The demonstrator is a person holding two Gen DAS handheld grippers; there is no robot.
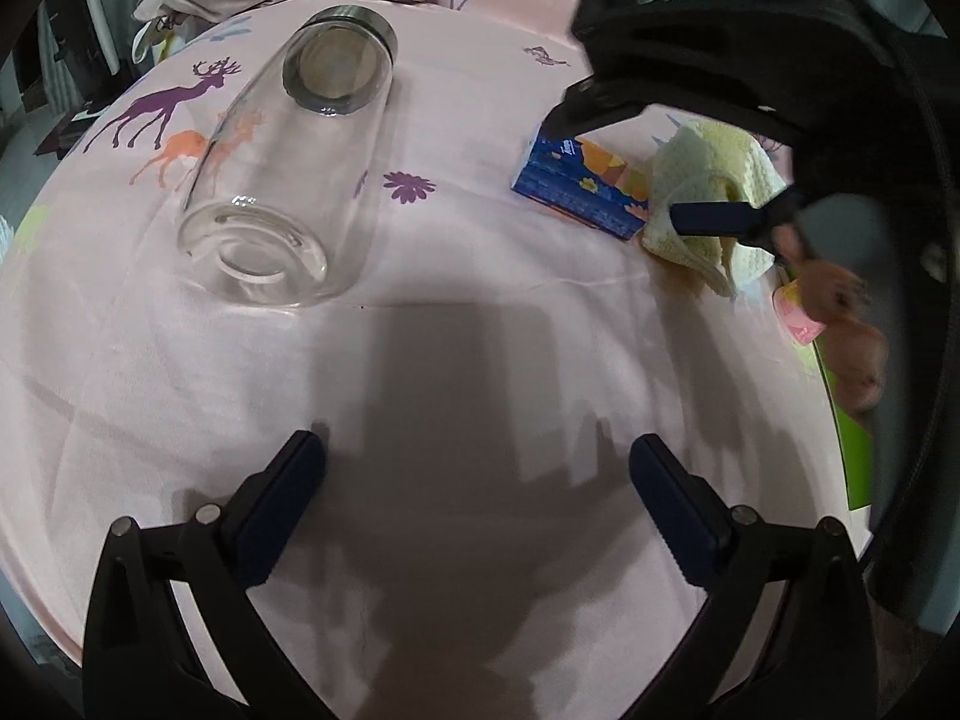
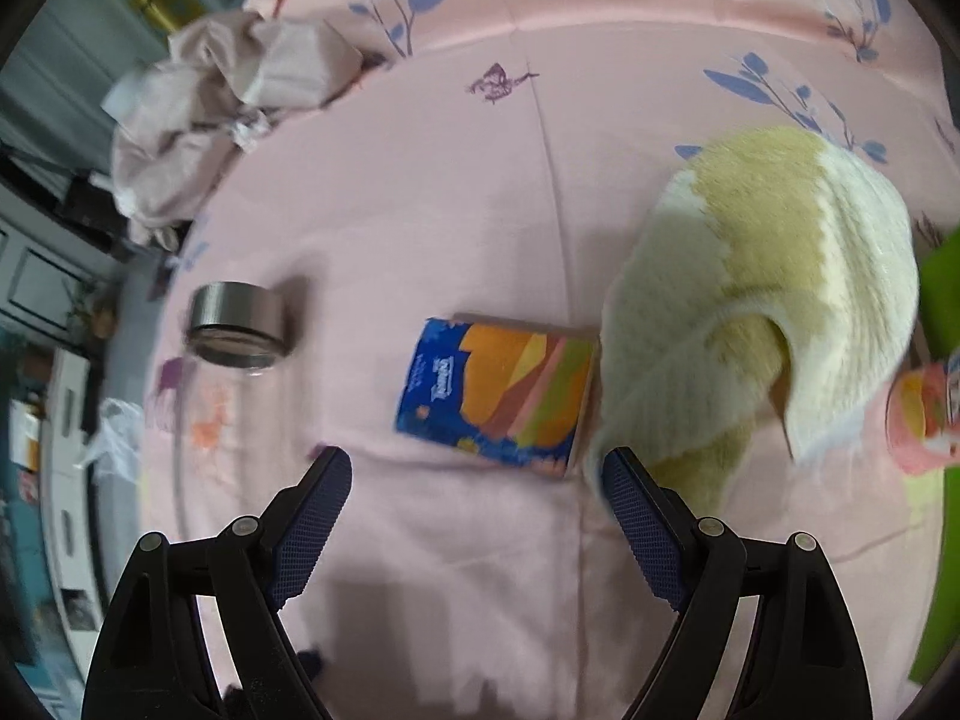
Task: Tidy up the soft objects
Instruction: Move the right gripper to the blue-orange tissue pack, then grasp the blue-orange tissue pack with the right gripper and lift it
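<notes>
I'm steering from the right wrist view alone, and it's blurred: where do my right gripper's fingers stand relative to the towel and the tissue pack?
Observer: From the left wrist view, the right gripper has one pad in front of the cream towel and the other finger over the far corner of the blue tissue pack.
Operator: Is that metal-lidded thing a jar?
Observer: Yes, a clear glass jar lying on its side, apparently empty.
Operator: And the left gripper?
Observer: The left gripper is open, with nothing between its fingers, above bare pink sheet.
</notes>
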